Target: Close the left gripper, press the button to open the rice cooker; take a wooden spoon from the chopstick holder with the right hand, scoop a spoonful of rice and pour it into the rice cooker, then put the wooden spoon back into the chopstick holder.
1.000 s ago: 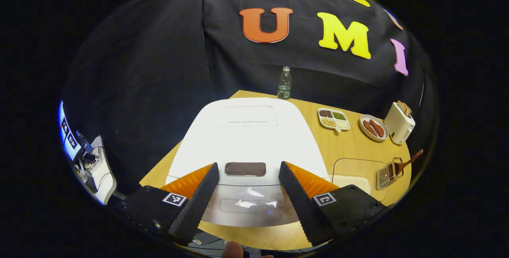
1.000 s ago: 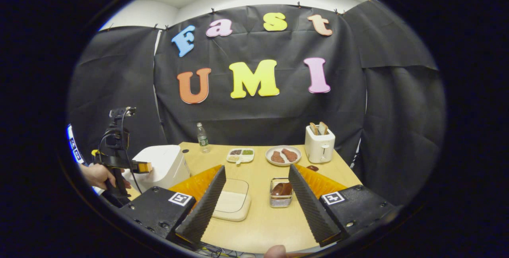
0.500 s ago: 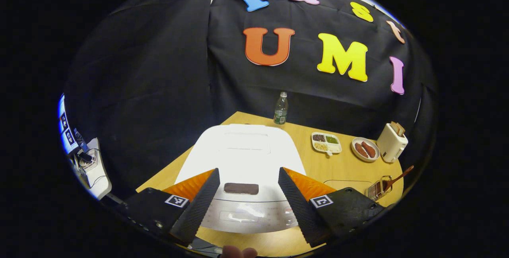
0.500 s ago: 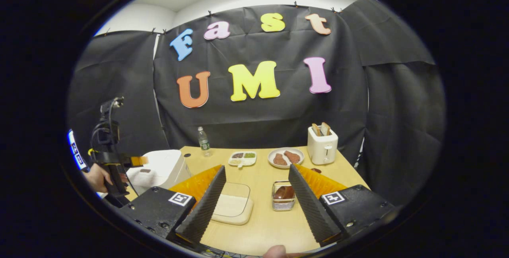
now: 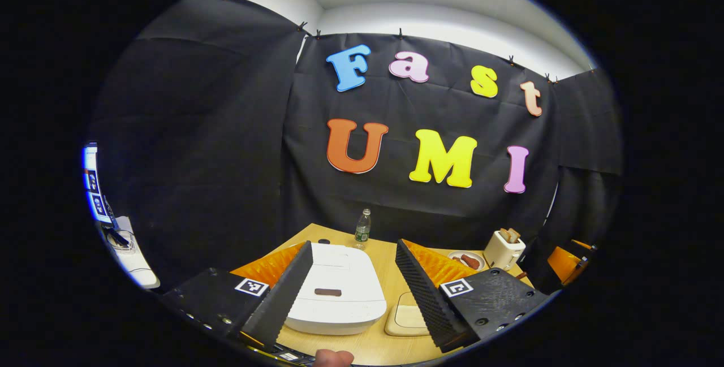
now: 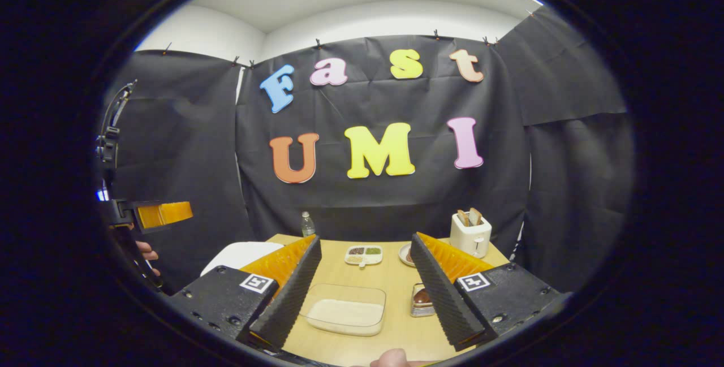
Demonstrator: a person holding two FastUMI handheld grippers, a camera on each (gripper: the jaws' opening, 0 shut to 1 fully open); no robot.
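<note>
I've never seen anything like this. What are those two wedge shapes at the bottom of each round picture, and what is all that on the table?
Those wedges are the two fingers of a hand-held gripper; a person carries one in each hand, and a camera rides on each. One picture looks along the left gripper, the other along the right gripper. Both are open and hold nothing.

On the wooden table stand a closed white rice cooker, a clear tray of rice, a small wire holder with a wooden spoon in it, a water bottle, a divided dish of grains, a toaster and a plate of food. At the far left of the right gripper view you can see the other gripper, held up by a hand.
</note>
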